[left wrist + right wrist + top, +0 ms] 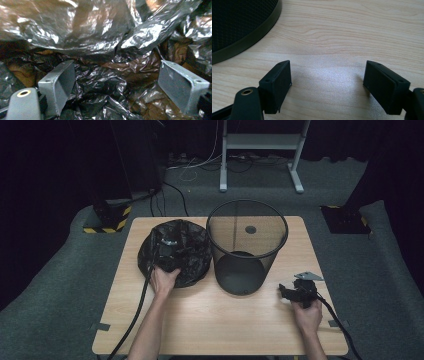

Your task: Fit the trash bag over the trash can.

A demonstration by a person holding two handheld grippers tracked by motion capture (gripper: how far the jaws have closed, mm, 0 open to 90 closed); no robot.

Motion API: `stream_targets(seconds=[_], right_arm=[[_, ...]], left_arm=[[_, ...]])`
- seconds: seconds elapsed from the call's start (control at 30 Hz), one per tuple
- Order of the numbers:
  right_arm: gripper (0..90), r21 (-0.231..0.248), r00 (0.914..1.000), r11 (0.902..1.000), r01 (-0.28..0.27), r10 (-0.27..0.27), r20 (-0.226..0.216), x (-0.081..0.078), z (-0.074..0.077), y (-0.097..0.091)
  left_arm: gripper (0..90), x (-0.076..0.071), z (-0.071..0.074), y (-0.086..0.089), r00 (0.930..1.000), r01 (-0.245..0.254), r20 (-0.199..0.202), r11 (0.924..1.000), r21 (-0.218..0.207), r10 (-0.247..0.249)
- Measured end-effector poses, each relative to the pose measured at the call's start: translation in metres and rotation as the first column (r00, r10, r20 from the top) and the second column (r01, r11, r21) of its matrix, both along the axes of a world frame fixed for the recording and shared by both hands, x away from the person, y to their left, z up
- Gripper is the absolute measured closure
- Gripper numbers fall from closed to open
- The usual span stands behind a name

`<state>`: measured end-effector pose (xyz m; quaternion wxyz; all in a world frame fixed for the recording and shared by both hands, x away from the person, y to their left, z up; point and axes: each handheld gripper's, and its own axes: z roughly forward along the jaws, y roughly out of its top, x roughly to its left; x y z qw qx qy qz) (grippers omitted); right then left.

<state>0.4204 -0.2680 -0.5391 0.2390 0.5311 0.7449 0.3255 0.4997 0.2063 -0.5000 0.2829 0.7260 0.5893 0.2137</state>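
**rig_op:** While I've got the feed up, quick status. From the high view, the left gripper (pixel 161 251) is pushed right into the crumpled black plastic bag (pixel 182 251), which sits on the left half of the wooden table (pixel 210 320), just beside the mesh wastebasket (pixel 246 246). My left hand (pixel 163 280) is at the bag's near edge.

**benchmod:** Jaws shut on the bag or not?

**rig_op:** Not that I can see. In the left gripper view the jaws stand wide apart, with shiny wrinkled plastic bunched between and all around them. Can't tell if either pad actually touches the film.

**benchmod:** And the other side?

**rig_op:** The right gripper (pixel 294 292) is low over bare tabletop at the near right, with the right hand (pixel 308 316) behind it. The right gripper view shows its jaws spread wide with nothing between them, just wood grain, and the basket's black base rim (pixel 249 40) up in the left corner.

**benchmod:** Basket upright?

**rig_op:** Yep, standing, open end up, about mid-table.
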Motion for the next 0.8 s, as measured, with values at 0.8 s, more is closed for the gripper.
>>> stream_targets(seconds=[0.8], right_arm=[[22.1, 0.002, 1.0000, 1.0000, 0.001, -0.001, -0.001, -0.001, 0.000, 0.000]], left_arm=[[22.5, 0.005, -0.024, 0.001, 0.9956, -0.005, -0.093, 0.9993, 0.037, 0.008]])
